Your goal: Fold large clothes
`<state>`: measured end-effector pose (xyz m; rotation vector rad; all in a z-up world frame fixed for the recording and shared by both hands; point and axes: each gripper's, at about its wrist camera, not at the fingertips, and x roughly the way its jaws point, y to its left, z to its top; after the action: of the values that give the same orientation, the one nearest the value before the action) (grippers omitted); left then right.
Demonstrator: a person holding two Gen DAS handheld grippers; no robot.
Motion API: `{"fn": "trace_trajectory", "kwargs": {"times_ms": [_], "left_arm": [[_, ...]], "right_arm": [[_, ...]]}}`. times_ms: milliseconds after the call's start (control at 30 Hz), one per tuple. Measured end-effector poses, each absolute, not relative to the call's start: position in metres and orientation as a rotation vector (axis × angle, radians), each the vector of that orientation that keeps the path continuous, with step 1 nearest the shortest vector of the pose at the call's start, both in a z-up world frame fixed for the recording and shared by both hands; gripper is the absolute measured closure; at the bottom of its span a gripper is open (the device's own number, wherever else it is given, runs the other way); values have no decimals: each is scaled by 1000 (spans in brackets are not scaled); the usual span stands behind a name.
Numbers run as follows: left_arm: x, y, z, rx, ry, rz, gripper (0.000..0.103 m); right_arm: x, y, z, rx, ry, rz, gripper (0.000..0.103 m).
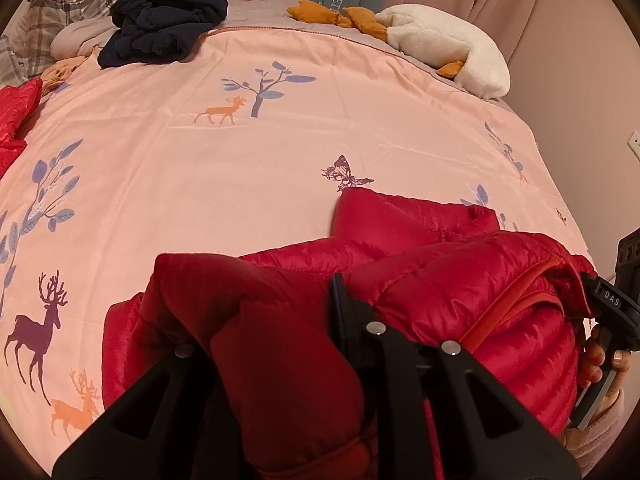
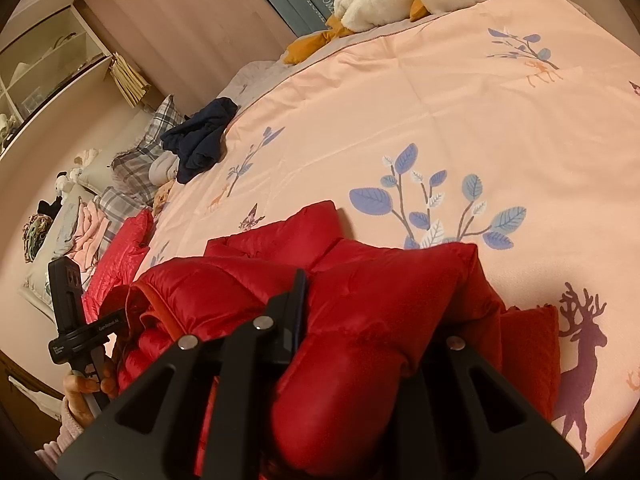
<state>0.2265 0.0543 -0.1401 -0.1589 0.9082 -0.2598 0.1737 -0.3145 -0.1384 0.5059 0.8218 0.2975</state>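
1. We see the bed under a pink deer-print cover.
2. The red puffer jacket lies just ahead of our tools.
3. Far ahead lie dark navy clothes and a white plush goose.

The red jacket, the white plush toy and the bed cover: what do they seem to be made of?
Red jacket: probably thin nylon or polyester shell, slightly glossy, stitched into puffy padded channels.
White plush toy: fluffy synthetic fleece by the look, matte and nubbly.
Bed cover: smooth woven printed fabric, perhaps cotton, matte with faint creases.
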Motion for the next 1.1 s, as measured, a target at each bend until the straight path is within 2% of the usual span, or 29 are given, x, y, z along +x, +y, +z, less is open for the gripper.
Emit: {"fn": "trace_trajectory", "kwargs": {"times_ms": [1100], "left_arm": [[230,53,-146,-158,917,-259,87]], "right_arm": [[175,-314,-141,509,834,293,88]]}}
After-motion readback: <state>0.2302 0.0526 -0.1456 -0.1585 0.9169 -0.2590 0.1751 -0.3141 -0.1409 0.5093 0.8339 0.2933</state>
